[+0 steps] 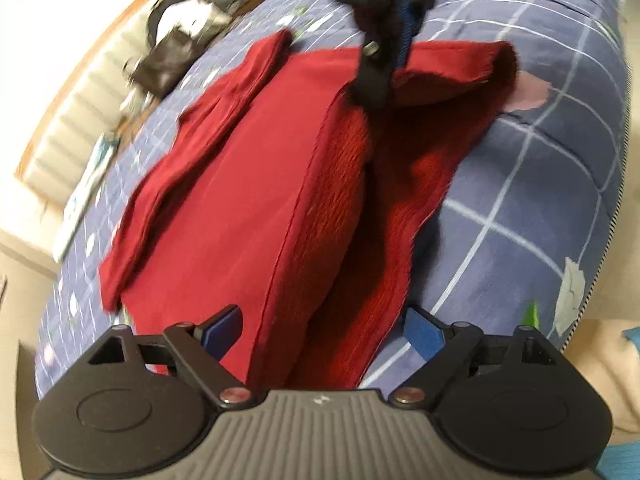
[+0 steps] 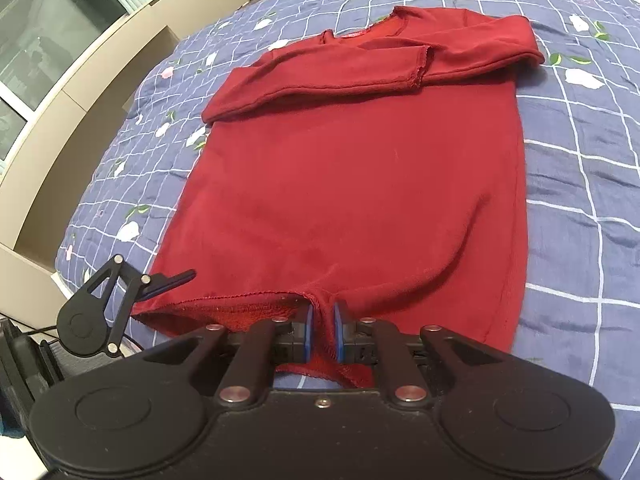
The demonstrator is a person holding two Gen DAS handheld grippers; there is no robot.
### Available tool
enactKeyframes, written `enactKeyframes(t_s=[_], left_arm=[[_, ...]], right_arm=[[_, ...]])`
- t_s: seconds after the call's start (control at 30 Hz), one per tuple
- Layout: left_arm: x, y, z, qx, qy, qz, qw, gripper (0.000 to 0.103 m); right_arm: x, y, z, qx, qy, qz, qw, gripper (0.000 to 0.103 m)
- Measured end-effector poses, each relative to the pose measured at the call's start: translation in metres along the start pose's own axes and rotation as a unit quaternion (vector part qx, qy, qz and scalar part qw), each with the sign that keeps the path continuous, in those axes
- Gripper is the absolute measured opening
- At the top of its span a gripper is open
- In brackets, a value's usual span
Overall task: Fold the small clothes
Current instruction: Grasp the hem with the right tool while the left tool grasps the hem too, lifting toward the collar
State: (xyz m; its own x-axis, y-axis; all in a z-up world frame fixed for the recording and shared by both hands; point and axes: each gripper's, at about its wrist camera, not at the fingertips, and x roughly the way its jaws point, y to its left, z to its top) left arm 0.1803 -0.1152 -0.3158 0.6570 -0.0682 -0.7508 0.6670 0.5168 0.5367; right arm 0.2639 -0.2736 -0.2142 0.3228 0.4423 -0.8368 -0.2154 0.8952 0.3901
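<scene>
One red sweater [image 2: 352,184], one blue checked quilt [image 2: 580,184], and two hand-held grippers, left [image 1: 324,332] and right [image 2: 322,332].

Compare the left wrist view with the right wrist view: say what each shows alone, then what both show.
Only the left wrist view shows the left gripper open around the hem, the fleecy inside of the shirt, and clutter beside the bed. Only the right wrist view shows the neckline, both sleeves folded across the chest, and the right gripper shut on the hem. Both show the red shirt on the blue checked blanket.
</scene>
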Motion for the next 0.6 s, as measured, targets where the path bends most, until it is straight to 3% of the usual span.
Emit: enactKeyframes(t_s=[0.07, 0.1, 0.17, 0.2, 0.23, 0.3, 0.4, 0.57, 0.6], left_arm=[[0.001, -0.006, 0.002, 0.017, -0.009, 0.007, 0.9998, 0.091], [0.001, -0.008, 0.002, 0.026, -0.014, 0.009, 0.9995, 0.086], [-0.002, -0.009, 0.002, 0.033, -0.025, 0.001, 0.9991, 0.052], [-0.002, -0.008, 0.002, 0.031, -0.025, -0.002, 0.9992, 0.021], [-0.005, -0.008, 0.003, 0.025, -0.025, -0.004, 0.9994, 0.012], [-0.011, -0.001, 0.001, 0.003, -0.034, -0.010, 0.9994, 0.004], [-0.018, 0.019, 0.002, -0.051, -0.035, -0.032, 0.9976, 0.003], [-0.015, 0.066, 0.014, -0.156, -0.004, -0.090, 0.9836, 0.003], [-0.014, 0.073, 0.015, -0.176, 0.001, -0.098, 0.9795, 0.003]], right_arm=[[0.001, 0.000, -0.002, -0.002, 0.002, -0.001, 1.000, 0.012], [0.001, 0.000, -0.003, -0.005, 0.004, -0.002, 1.000, 0.012], [0.001, 0.001, -0.006, -0.016, 0.006, -0.005, 1.000, 0.014], [0.001, 0.003, -0.007, -0.025, 0.008, -0.008, 1.000, 0.015], [0.000, 0.004, -0.009, -0.035, 0.009, -0.011, 0.999, 0.016], [0.000, 0.009, -0.014, -0.063, 0.011, -0.021, 0.998, 0.021], [-0.001, 0.019, -0.025, -0.116, 0.013, -0.039, 0.992, 0.026], [0.002, 0.039, -0.050, -0.212, 0.009, -0.073, 0.975, 0.060], [0.003, 0.044, -0.056, -0.232, 0.007, -0.081, 0.969, 0.061]])
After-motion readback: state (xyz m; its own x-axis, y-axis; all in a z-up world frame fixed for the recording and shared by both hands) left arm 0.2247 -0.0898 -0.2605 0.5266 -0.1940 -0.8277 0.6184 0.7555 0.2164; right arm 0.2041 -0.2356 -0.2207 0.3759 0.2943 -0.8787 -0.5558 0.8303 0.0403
